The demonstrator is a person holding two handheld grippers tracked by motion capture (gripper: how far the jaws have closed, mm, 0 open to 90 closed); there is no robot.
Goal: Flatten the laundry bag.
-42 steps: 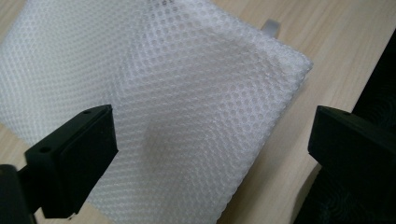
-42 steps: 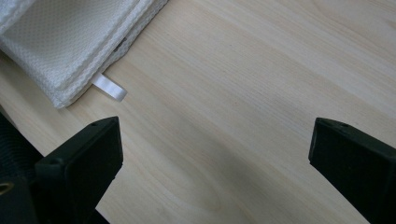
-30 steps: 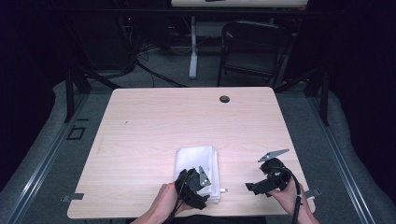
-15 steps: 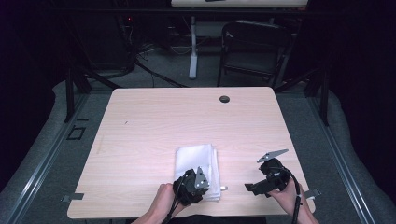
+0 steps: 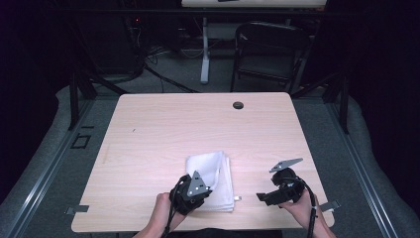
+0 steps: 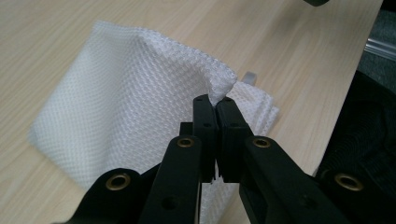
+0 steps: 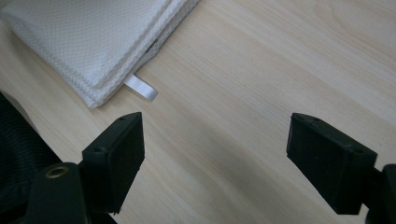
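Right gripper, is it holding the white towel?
No, the right gripper has its jaws apart over bare table, beside the towel.

My left tongs are matte black, each jaw a flat rectangular block with small screw holes, hung on angular black links with brass-ringed pivots. My right tongs carry the same blocky black pads and a brass ring on the near link. From the high view each unit is a chunky black body topped by a grey three-cornered plate with dark holes, and a black cable trails from the right one
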